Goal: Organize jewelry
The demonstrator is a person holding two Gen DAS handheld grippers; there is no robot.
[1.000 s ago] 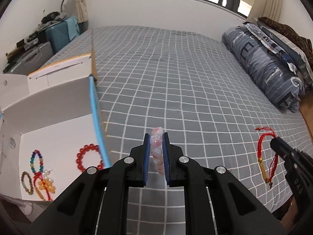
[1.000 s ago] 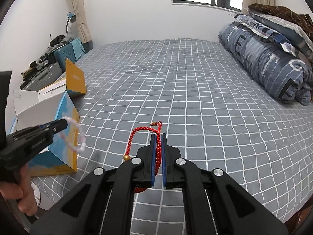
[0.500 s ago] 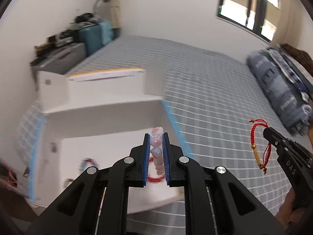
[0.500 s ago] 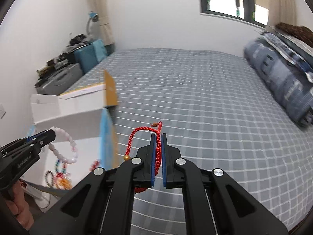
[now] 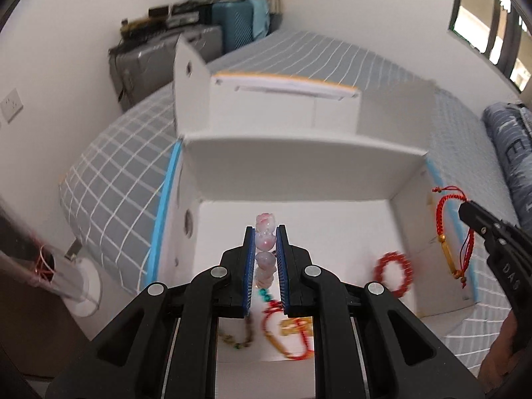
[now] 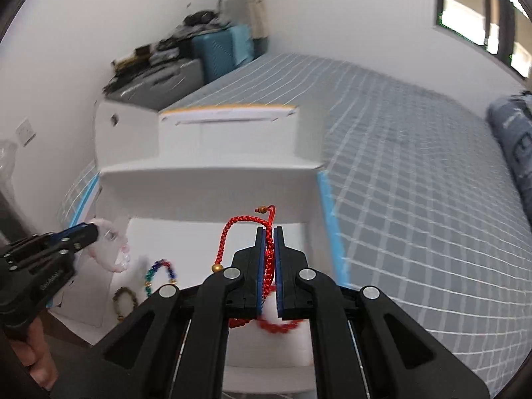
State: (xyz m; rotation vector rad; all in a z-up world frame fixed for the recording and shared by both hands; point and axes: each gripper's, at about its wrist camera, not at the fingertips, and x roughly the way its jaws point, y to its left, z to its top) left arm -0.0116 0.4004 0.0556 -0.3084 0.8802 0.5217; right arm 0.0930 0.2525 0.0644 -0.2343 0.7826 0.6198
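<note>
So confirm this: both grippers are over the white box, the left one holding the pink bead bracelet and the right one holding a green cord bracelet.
Wrong on the colour. The right gripper holds a red cord bracelet, as the right wrist view shows. The rest stands: the left gripper holds the pink bead bracelet, both over the white box.

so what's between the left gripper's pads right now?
Left wrist view: the pink bead bracelet, clamped between the left gripper's blue pads, hanging over the open white box.

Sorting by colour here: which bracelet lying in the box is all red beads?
The red bead bracelet by the box's right wall; the other pieces there are multicoloured or brownish.
</note>
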